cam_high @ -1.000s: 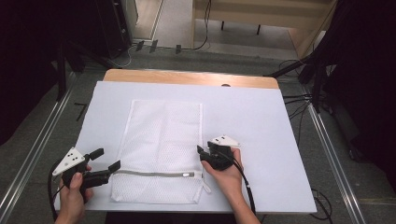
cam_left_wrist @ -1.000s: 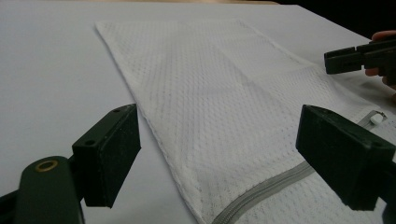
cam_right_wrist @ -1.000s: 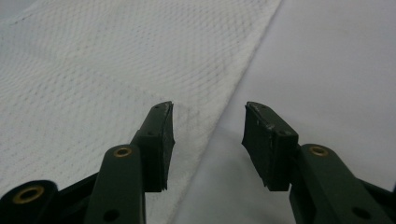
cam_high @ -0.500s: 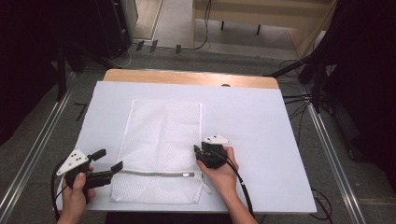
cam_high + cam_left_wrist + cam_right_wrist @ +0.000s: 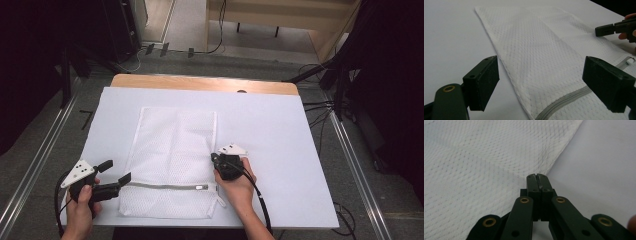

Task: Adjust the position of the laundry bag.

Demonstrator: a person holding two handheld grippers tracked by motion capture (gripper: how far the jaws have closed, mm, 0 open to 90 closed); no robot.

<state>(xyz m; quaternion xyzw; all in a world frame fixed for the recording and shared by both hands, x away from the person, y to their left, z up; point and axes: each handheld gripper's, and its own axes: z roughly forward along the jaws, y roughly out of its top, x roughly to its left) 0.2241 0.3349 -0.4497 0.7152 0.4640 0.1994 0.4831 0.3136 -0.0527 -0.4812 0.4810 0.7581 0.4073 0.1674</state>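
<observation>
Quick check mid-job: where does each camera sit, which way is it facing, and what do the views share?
High view: above the person's side, facing forward and down at the table; both hands show.
Left gripper view: on the left gripper, facing the mesh bag between open jaws.
Right gripper view: on the right gripper, jaws shut at the bag's edge.
All three views share the bag.

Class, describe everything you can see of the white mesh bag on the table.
The mesh bag is a white, rectangular pouch of fine netting lying flat on the white table. A grey zipper runs across its near end and looks closed. The open left gripper sits at its near left corner; the shut right gripper is at its right edge.
</observation>
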